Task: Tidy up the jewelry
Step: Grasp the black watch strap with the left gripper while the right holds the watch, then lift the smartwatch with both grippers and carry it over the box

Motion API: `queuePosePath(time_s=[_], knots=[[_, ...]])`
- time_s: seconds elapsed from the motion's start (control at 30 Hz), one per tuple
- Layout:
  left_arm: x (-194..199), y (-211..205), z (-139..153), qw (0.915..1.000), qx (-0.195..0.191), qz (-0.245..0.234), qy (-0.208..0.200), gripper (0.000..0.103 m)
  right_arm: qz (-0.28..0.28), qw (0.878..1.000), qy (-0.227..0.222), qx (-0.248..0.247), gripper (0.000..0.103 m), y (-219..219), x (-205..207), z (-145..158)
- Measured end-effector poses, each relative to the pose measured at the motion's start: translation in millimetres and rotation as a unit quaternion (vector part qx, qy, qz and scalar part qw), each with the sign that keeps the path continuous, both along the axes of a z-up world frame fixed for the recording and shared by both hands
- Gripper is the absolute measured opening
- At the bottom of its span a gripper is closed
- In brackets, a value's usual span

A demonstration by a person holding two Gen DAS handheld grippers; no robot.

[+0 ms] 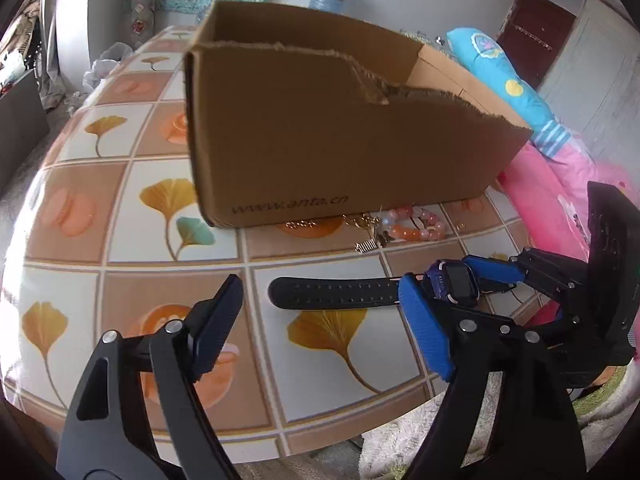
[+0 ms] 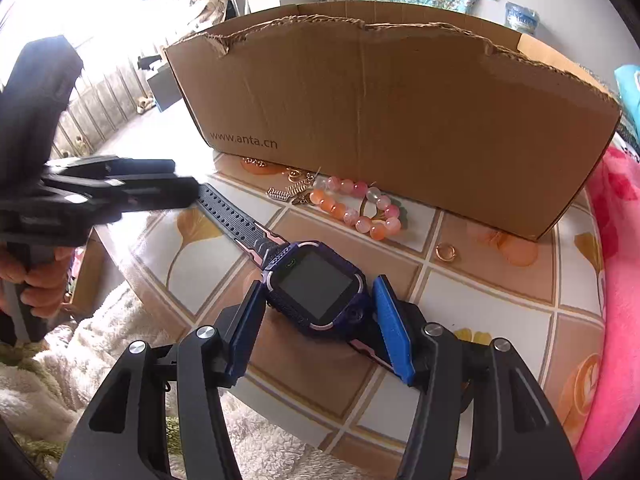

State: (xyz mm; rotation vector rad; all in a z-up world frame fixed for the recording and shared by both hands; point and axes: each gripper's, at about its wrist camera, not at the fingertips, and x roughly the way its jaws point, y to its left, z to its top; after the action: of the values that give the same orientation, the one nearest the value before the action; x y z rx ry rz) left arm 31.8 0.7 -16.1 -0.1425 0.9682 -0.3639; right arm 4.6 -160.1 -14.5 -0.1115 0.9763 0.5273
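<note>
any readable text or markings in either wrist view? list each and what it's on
"www.anta.cn": printed on the front wall of the cardboard box, lower left corner; legible in both wrist views.
Smartwatch screen: one small green icon, too small to read.
No other text visible.

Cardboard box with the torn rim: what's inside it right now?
Only bare inner walls show inside the brown cardboard box. Its tall front wall hides the floor, so any contents are unseen. The pink bead bracelet lies outside, on the table.
</note>
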Motion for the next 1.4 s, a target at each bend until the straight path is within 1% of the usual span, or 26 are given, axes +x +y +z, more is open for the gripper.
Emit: queuePosePath(time_s=[0.03,0.07,0.1,0.2,0.23,0.3,0.33,0.37,0.4,0.47,0.57,0.63,0.67,0.73,0.77,0.83,0.9,1.0,1.07,1.1,1.17,1.27,1.33,1.4], knots=[[2,-3,-4,1.0,0.001,0.0,0.006,0.073,-0.001,1.0,0.0,0.007,0.054,-3,0,0],[1,-7,-3,1.0,0.007,0.0,-0.003,0.071,-0.001,1.0,-0.001,0.013,0.054,-4,0,0],[2,-10,-5,1.0,0.004,-0.006,0.004,0.069,0.0,1.0,-0.001,0.017,0.054,-5,-1,0],[1,-15,-6,1.0,0.005,-0.005,0.006,0.069,-0.002,1.0,-0.002,0.031,0.054,-16,-3,2],[1,-14,-7,0.9999,-0.008,-0.006,0.011,0.069,-0.003,0.999,-0.001,0.037,0.054,-21,-4,3],[4,-5,-9,0.9973,-0.067,-0.001,0.029,0.069,-0.003,0.999,0.0,0.045,0.054,-27,-5,4],[6,0,-10,0.9943,-0.099,0.001,0.041,0.067,-0.002,0.999,-0.001,0.046,0.054,-29,-6,4],[8,4,-13,0.9902,-0.129,0.002,0.054,0.063,-0.001,0.999,-0.003,0.046,0.054,-30,-6,4],[9,6,-15,0.9866,-0.151,0.006,0.061,0.063,0.001,0.999,-0.003,0.046,0.054,-32,-6,4],[9,9,-16,0.9828,-0.173,0.008,0.064,0.063,0.001,0.999,-0.003,0.048,0.054,-35,-7,5],[9,5,-13,0.9822,-0.179,0.005,0.057,0.063,0.004,0.999,-0.004,0.047,0.054,-32,-2,4],[10,-2,-11,0.9834,-0.174,0.003,0.051,0.056,0.006,0.999,-0.005,0.044,0.054,-32,-2,4],[12,-6,-11,0.9841,-0.17,0.003,0.051,0.048,0.007,0.999,-0.005,0.044,0.054,-31,-2,5],[14,-8,-10,0.9841,-0.17,0.003,0.051,0.039,0.008,0.999,-0.005,0.042,0.054,-25,-2,4],[15,-9,-10,0.984,-0.171,0.003,0.051,0.031,0.008,0.999,-0.005,0.041,0.054,-22,-1,4],[15,-13,-9,0.9861,-0.16,-0.001,0.047,0.025,0.008,0.999,-0.005,0.037,0.054,-20,-1,5],[12,-21,-4,0.9905,-0.134,-0.007,0.032,0.02,0.008,0.999,-0.005,0.035,0.054,-18,-2,6],[6,-32,1,0.9968,-0.077,-0.012,0.018,0.018,0.001,0.999,0.01,0.047,0.054,-19,0,7],[2,-38,5,0.9991,-0.041,-0.014,0.008,0.018,-0.019,0.996,0.03,0.077,0.054,-31,1,10],[0,-40,6,0.9995,-0.027,-0.014,0.002,0.018,-0.031,0.995,0.032,0.09,0.054,-39,-1,13],[-3,-43,7,0.9999,-0.007,-0.014,-0.006,0.018,-0.059,0.992,0.029,0.107,0.054,-57,-7,22],[-6,-49,6,0.9993,0.029,-0.016,-0.015,0.018,-0.102,0.988,0.034,0.106,0.054,-80,-16,27],[-8,-51,5,0.9987,0.044,-0.018,-0.019,0.018,-0.134,0.984,0.056,0.098,0.054,-91,-18,22],[-9,-52,2,0.9984,0.052,-0.017,-0.018,0.018,-0.156,0.979,0.079,0.103,0.054,-99,-20,15]])
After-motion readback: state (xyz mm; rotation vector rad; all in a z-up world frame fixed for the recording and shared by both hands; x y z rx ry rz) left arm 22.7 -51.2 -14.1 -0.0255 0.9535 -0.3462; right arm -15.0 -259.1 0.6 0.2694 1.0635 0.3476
